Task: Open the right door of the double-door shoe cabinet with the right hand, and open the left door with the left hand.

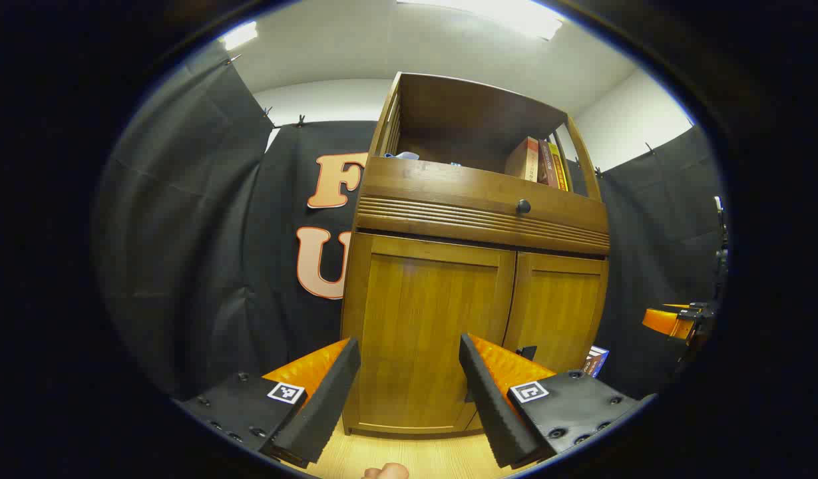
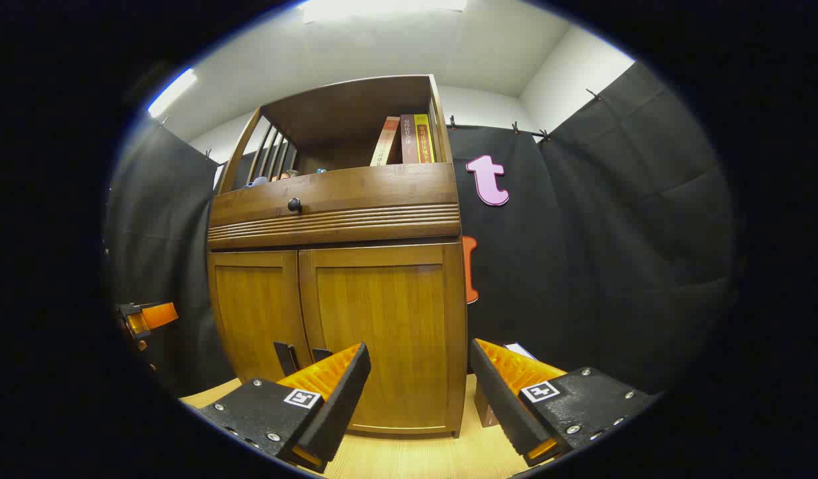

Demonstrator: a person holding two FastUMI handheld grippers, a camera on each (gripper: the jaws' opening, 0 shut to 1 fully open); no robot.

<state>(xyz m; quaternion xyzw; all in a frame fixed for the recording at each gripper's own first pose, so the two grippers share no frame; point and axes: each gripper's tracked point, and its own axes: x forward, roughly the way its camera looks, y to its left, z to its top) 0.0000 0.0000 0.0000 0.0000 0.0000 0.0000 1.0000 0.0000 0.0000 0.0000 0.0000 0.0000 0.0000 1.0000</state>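
A: Where is the cabinet (image 1: 475, 266) relative to the left gripper (image 1: 409, 392)?

B: Straight ahead, apart from it. In the left gripper view the jaws stand spread with nothing between them, and the left door (image 1: 425, 332) shows in the gap. The right door (image 1: 558, 309) lies off to the side, beyond the one finger.

A: And the right gripper (image 2: 418, 392)?

B: Its jaws are spread too, holding nothing. In the right gripper view the right door (image 2: 382, 332) sits in the gap, well short of touching. The left door (image 2: 255, 319) is farther over.

A: Both doors shut?

B: Yes, flush with the frame, meeting at a seam down the middle. Two small dark handles (image 2: 302, 356) stand low on either side of the seam, just past the tip of one finger in the right gripper view.

A: What's above the doors?

B: A drawer (image 1: 482, 206) with a round black knob (image 1: 523, 207), then an open shelf with books (image 1: 538, 163) leaning at one end.

A: Room to move?

B: Bare wood floor (image 2: 409, 456) lies between the jaws and the cabinet foot. Black cloth (image 2: 615, 233) hangs close on both flanks of the cabinet. A small box (image 1: 595, 360) sits low by its right corner. In each view the other gripper shows far out at the edge, well apart from the cabinet.
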